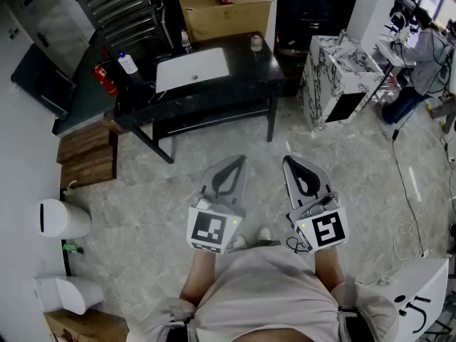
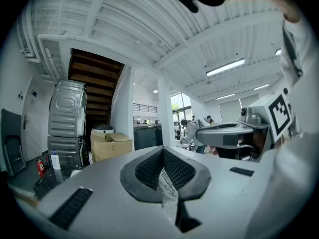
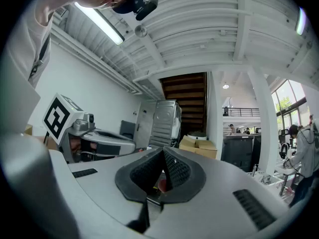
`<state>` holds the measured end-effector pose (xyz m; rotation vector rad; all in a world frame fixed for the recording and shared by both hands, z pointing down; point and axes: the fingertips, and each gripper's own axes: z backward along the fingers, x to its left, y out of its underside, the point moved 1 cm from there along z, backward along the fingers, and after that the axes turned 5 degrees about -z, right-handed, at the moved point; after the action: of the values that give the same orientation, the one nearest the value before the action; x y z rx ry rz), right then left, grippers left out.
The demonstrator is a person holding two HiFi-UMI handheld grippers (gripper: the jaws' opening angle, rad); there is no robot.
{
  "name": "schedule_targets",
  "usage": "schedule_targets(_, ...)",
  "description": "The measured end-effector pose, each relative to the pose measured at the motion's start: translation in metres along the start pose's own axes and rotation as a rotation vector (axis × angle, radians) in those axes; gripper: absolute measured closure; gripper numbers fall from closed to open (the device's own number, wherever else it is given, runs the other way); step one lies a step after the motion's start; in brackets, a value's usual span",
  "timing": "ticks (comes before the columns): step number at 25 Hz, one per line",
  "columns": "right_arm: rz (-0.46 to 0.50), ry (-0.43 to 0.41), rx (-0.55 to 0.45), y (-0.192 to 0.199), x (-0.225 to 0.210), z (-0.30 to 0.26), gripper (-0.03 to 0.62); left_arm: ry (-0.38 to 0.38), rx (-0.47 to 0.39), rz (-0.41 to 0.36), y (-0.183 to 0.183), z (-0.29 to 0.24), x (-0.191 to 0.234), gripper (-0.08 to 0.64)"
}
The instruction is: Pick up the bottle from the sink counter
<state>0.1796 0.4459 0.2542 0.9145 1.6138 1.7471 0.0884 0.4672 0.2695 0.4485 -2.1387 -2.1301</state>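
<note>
You stand on the grey stone floor (image 1: 142, 198), well back from the black sink surface (image 1: 249, 77), holding both tools level in front of you. The left gripper (image 1: 236, 164) has its fingers (image 2: 147, 169) pressed fully together. The ribbed dark pads meet in a single seam and nothing is caught between them. The right gripper (image 1: 291, 162), just beside it, likewise has its fingers (image 3: 144, 171) closed tip to tip and grips nothing. A reddish spot shows through the small gap beneath the seam, too small to identify. The bottle (image 1: 127, 63), white with a blue cap, stands upright at the left end of the surface, to the left of the white sink basin (image 1: 192, 68) and near a red fire extinguisher (image 1: 105, 79). Both grippers are well apart from it. A cardboard box (image 1: 224, 9) sits behind the surface and a marble-patterned block (image 1: 335, 77) stands on the floor to its right. Beyond that block, a person (image 1: 426, 48) works at a desk in the far corner.
</note>
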Motion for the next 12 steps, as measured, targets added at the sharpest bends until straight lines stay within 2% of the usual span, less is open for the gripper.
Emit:
schedule_targets(8, -0.069, 0.031, -0.048, 0.004, -0.028, 0.008, 0.597, -0.012, 0.004, -0.003, 0.0, -0.02, -0.015, 0.558)
schedule_targets(12, -0.072, 0.03, -0.018, 0.016, -0.042, 0.012, 0.597, -0.03, 0.008, 0.01, 0.002, -0.03, -0.021, 0.558)
